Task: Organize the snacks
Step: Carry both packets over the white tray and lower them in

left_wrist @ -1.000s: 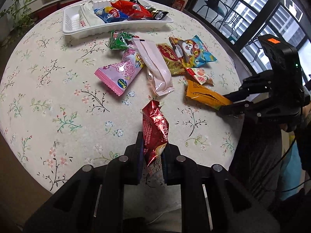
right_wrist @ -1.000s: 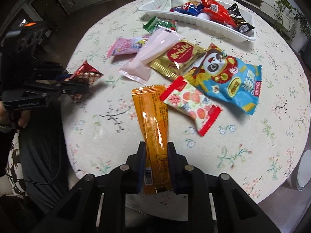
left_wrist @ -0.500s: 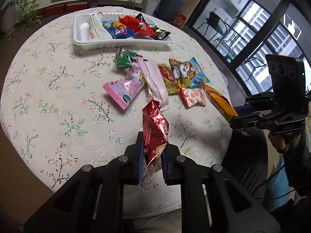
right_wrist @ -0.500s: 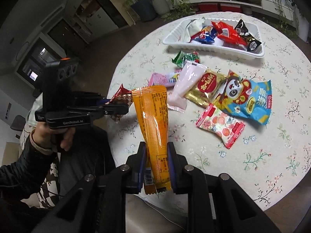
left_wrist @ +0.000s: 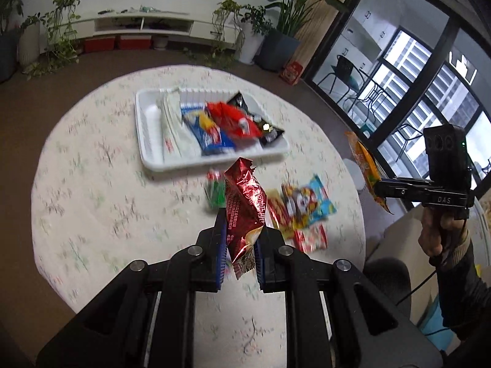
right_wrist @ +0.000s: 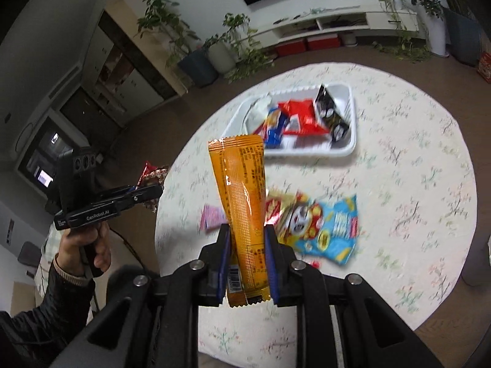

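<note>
- The left gripper [left_wrist: 240, 245] is closed tight on a crinkled red foil snack packet [left_wrist: 245, 202], its blue-lined jaws pinching the packet's lower end so the rest stands up above them, clear of the table.
- The right gripper [right_wrist: 247, 260] is clamped on a long orange plastic snack packet [right_wrist: 244, 196], held by its bottom end near the barcode and standing almost upright, off the table.
- Each gripper shows in the other's view, gripped by a person's hand [right_wrist: 84, 245] in a dark sleeve, at the table's near edge.
- The round table with a pale floral cloth [right_wrist: 414, 184] carries a white rectangular plastic tray [left_wrist: 147, 141] on its far half.
- Inside the tray lie a white packet, a blue one, a red one and a black one, side by side.
- Loose snacks lie between tray and grippers: a light-blue packet with a panda face [right_wrist: 322, 227], a gold-and-red packet [left_wrist: 276, 211], a small green packet [left_wrist: 214, 190], a pink packet [right_wrist: 211, 217].
- The table is motion-blurred in both views.
</note>
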The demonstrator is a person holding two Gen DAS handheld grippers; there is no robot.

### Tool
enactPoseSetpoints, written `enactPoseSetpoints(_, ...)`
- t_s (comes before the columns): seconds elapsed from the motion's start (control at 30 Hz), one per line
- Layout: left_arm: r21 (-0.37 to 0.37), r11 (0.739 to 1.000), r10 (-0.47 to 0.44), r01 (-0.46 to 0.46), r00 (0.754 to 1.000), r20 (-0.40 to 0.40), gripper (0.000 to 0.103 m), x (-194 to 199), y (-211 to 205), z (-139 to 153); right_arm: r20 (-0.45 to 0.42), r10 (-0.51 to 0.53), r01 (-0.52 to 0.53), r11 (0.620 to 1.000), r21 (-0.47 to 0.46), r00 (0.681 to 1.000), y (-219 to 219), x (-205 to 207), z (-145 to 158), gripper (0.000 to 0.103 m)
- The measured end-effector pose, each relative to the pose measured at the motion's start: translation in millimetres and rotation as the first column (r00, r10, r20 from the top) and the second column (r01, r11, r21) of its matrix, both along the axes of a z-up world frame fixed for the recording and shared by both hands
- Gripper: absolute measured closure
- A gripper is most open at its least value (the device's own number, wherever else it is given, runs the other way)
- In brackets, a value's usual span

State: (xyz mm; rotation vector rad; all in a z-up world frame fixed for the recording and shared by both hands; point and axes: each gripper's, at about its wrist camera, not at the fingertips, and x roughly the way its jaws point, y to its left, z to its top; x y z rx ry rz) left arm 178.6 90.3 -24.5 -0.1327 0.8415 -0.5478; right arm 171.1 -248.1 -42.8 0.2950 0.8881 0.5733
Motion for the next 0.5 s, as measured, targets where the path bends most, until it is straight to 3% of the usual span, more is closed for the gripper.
enactPoseSetpoints(0.23, -0.005, 0.999, 0.037, -0.037, 0.999, 0.031, 0.09, 64.8, -8.6, 37.7, 0.066, -0.079, 0.078, 0.997, 0.029, 0.995, -9.1, 54.1, 41.8, 0.08)
enactPoseSetpoints(0.33, 0.001, 0.999, 0.051, -0.051, 0.998, 0.034, 0.09, 100.4, -18.7, 47.3, 0.09, -0.091, 0.092, 0.996, -0.006, 0.992, 3.7, 84.5, 53.0, 0.08)
enactPoseSetpoints(0.5, 0.027, 0.998, 0.063, -0.063, 0.998, 0.018, 0.09, 150.7, -38.7, 42.4, 0.07, -0.089, 0.093, 0.994, -0.065, 0.994, 27.4, 133.0, 47.0, 0.08)
